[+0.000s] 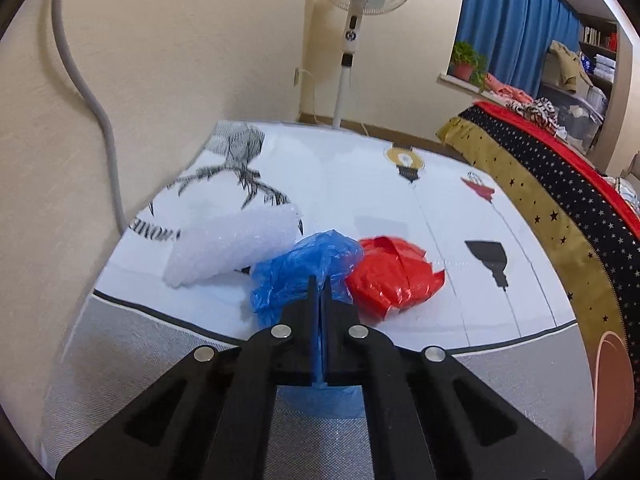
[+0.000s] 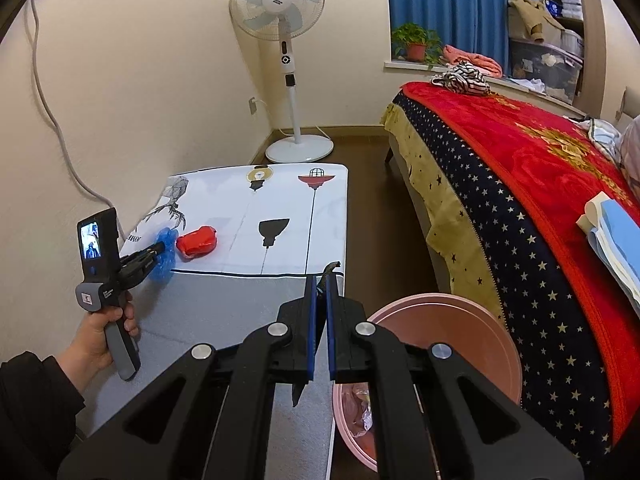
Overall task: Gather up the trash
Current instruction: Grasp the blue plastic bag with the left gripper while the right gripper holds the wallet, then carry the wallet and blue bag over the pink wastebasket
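Observation:
My left gripper (image 1: 320, 280) is shut on a crumpled blue plastic bag (image 1: 296, 272) at the near part of the table (image 1: 400, 200); blue film shows between the fingers. It also shows in the right wrist view (image 2: 160, 248) with the blue bag (image 2: 166, 254). A crumpled red plastic bag (image 1: 394, 276) lies just right of it, also seen from the right (image 2: 197, 242). A roll of white bubble wrap (image 1: 232, 244) lies to the left. My right gripper (image 2: 319, 280) is shut on a thin dark scrap (image 2: 330, 270) above the table edge, beside a pink bin (image 2: 448, 320).
The pink bin stands on the floor right of the table and holds some trash (image 2: 360, 408). A bed with a red and starred blanket (image 2: 520, 184) lies to the right. A standing fan (image 2: 286, 60) is in the far corner. A grey cable (image 1: 96, 112) runs down the left wall.

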